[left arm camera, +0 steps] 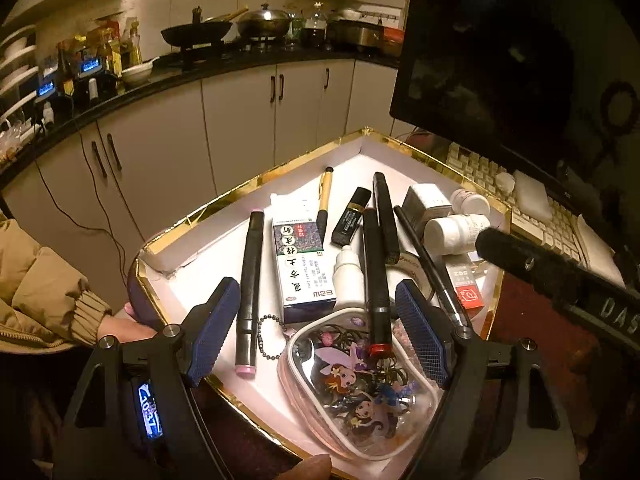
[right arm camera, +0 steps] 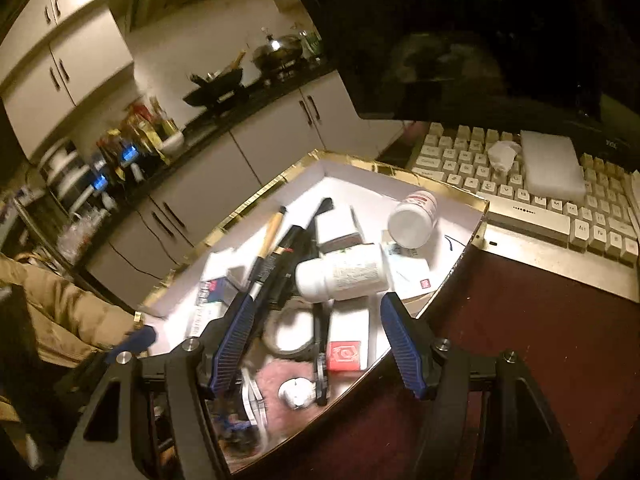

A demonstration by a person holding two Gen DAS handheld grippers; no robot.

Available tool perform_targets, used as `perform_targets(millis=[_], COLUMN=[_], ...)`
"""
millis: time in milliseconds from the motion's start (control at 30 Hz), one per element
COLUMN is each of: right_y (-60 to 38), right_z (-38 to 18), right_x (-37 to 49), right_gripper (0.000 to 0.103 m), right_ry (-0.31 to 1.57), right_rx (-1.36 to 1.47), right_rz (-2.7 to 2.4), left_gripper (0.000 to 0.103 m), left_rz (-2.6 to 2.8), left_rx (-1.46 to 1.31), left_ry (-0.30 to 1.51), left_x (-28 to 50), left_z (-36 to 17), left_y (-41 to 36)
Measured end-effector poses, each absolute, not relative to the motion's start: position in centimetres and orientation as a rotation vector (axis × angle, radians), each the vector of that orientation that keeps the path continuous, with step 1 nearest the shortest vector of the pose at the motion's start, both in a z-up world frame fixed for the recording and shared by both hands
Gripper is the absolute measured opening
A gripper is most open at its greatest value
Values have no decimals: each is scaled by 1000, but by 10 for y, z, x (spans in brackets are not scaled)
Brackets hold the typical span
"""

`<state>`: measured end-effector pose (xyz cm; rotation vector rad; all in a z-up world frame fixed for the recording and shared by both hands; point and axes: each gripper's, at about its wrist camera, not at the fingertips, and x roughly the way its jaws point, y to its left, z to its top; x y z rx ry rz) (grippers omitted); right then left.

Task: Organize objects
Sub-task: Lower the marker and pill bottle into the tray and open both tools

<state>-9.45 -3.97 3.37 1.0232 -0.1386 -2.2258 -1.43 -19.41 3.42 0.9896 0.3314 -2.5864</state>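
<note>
A white box with a gold rim (left arm camera: 248, 184) holds the clutter. Inside lie a black marker with a pink end (left arm camera: 250, 280), a black marker with a red end (left arm camera: 376, 280), a purple medicine carton (left arm camera: 304, 264), a small white dropper bottle (left arm camera: 348, 276) and a clear cartoon pouch (left arm camera: 360, 384). My left gripper (left arm camera: 318, 332) hangs open above the pouch and carton, touching nothing. In the right wrist view, my right gripper (right arm camera: 320, 344) stands open over the box's near right part. A white pill bottle (right arm camera: 344, 272) lies on its side just beyond its fingertips.
A second white bottle (right arm camera: 412, 220) lies near the box's far right wall. A red-and-white small pack (right arm camera: 344, 354) rests below it. A cream keyboard (right arm camera: 520, 200) and a dark monitor (left arm camera: 500, 60) stand right of the box. A tan sleeve (left arm camera: 40, 280) is at the left.
</note>
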Motion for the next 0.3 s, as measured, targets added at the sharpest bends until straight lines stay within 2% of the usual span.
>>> perform_targets(millis=[200, 300], right_y=[-31, -31], right_z=[26, 24], right_x=[-89, -83], right_gripper=[66, 66], right_ry=[-172, -136], right_rx=[1083, 1098], right_rz=[-2212, -2222], left_gripper=[81, 81], left_rz=[-2603, -2607], left_rx=[993, 1017], left_ry=[276, 309], left_x=[-11, -8], left_z=[36, 34], left_y=[-185, -185])
